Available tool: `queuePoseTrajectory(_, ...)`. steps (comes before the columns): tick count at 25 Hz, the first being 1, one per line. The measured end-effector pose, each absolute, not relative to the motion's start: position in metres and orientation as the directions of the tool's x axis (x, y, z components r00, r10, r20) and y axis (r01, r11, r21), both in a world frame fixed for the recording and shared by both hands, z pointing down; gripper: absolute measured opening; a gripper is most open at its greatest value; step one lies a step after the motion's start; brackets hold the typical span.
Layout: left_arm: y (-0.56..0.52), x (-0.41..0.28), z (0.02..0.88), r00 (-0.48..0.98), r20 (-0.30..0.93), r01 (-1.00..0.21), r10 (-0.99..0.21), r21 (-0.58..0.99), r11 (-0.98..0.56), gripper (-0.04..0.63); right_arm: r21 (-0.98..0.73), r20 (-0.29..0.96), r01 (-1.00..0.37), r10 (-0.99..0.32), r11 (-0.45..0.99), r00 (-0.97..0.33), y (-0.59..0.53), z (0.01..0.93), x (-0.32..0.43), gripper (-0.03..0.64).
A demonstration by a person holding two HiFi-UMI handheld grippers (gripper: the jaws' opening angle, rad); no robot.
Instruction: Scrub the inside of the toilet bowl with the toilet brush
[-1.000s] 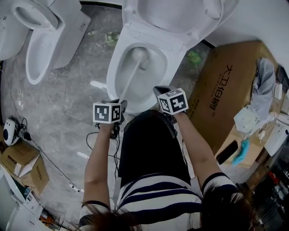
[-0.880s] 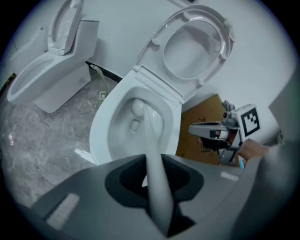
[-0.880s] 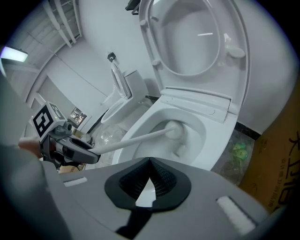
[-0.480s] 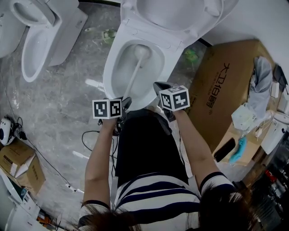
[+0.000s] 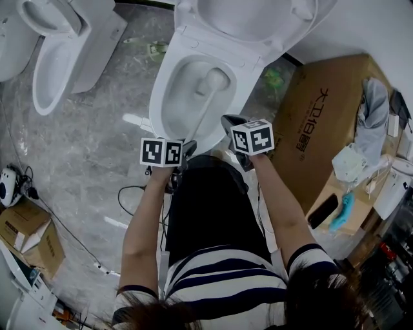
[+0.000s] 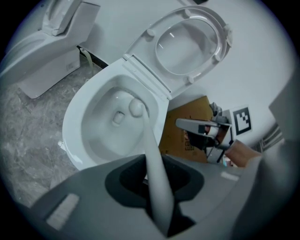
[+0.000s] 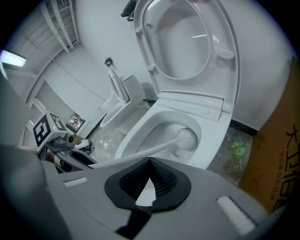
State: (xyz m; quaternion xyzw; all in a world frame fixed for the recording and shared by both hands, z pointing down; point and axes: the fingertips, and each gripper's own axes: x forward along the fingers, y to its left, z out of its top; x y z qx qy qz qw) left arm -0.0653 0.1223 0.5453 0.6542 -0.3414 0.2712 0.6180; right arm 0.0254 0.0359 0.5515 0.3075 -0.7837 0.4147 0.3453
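The white toilet bowl (image 5: 169, 97) stands open with its lid (image 5: 251, 19) raised. A white toilet brush (image 5: 213, 81) has its head low inside the bowl, toward the far right wall. Its long handle (image 5: 199, 116) slants back to my left gripper (image 5: 187, 149), which is shut on it. In the left gripper view the handle (image 6: 153, 159) runs out between the jaws of that left gripper (image 6: 157, 187) to the brush head (image 6: 136, 107) beside the drain. My right gripper (image 5: 231, 122) hovers over the bowl's near right rim, shut and holding nothing (image 7: 149, 161). The right gripper view shows the brush head (image 7: 186, 138) in the bowl.
A second toilet (image 5: 61, 58) stands at the left on the grey floor. A large cardboard box (image 5: 322, 129) sits close on the right, with cluttered items beyond it. Small boxes (image 5: 29, 235) and cables (image 5: 129, 193) lie at the lower left.
The brush head has swept from the bowl's middle toward its right side. My left gripper has shifted slightly right with the handle; the right gripper has barely moved.
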Motion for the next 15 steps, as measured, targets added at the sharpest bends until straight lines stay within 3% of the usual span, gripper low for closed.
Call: queuePoseTrajectory(15,0.152,-0.086,0.539,0.65,0.759,-0.75,0.038,0.648,-0.13,0.0,-0.388,0.834,-0.76,-0.152,0.522,-0.53,0.062,0.555,0.0,-0.005)
